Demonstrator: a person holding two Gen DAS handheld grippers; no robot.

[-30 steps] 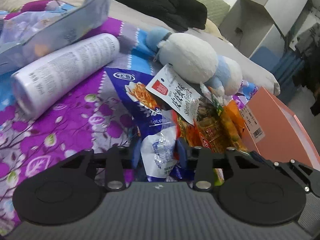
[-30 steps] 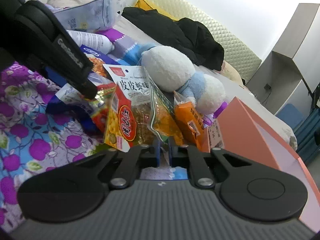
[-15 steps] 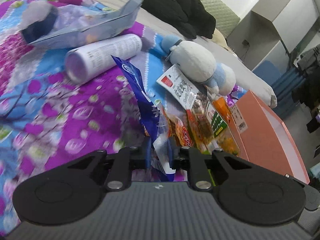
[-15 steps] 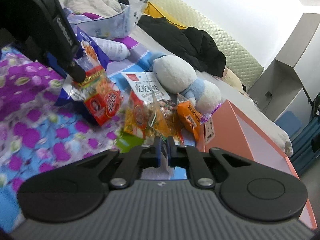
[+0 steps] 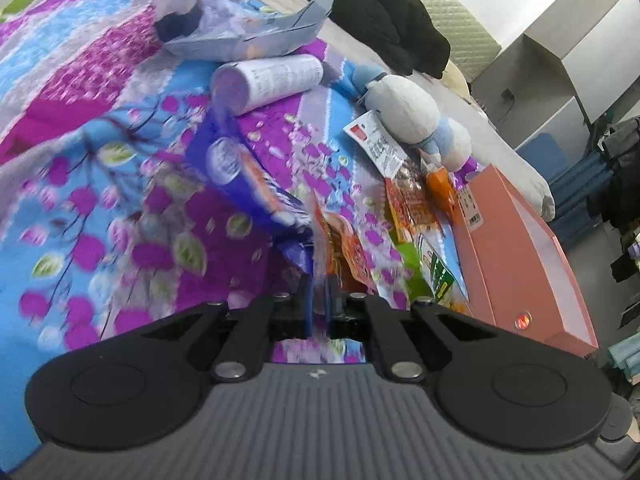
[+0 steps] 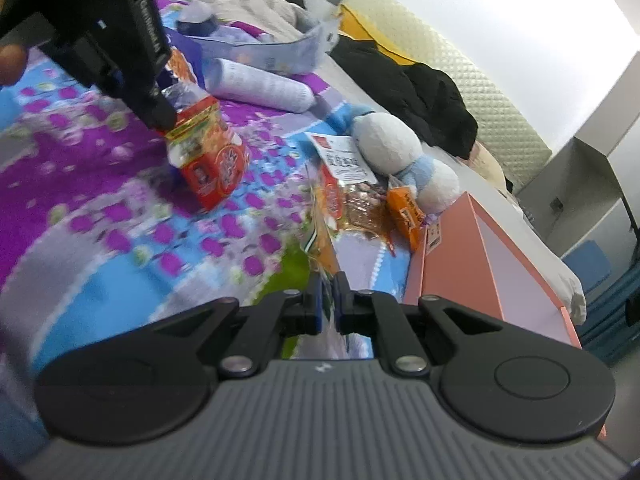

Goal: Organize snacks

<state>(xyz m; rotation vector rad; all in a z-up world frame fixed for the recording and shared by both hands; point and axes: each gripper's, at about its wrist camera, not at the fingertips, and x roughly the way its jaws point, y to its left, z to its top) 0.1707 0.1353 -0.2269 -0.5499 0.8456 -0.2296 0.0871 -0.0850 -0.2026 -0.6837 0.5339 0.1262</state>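
we see a bed with a purple-and-blue floral bedspread [image 5: 100, 168]; on it lie a white cylinder [image 5: 268, 82], a plush toy [image 5: 404, 110], scattered snack packets [image 6: 360, 196], a pink box [image 5: 516, 248] and dark clothing [image 5: 392, 36].

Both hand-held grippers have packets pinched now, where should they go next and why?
Probably toward the open pink box. The left hand-held gripper, jaws just closed, holds the red snack packet; the right hand-held gripper pinches an orange-green packet. The box's bare interior shows no snacks.
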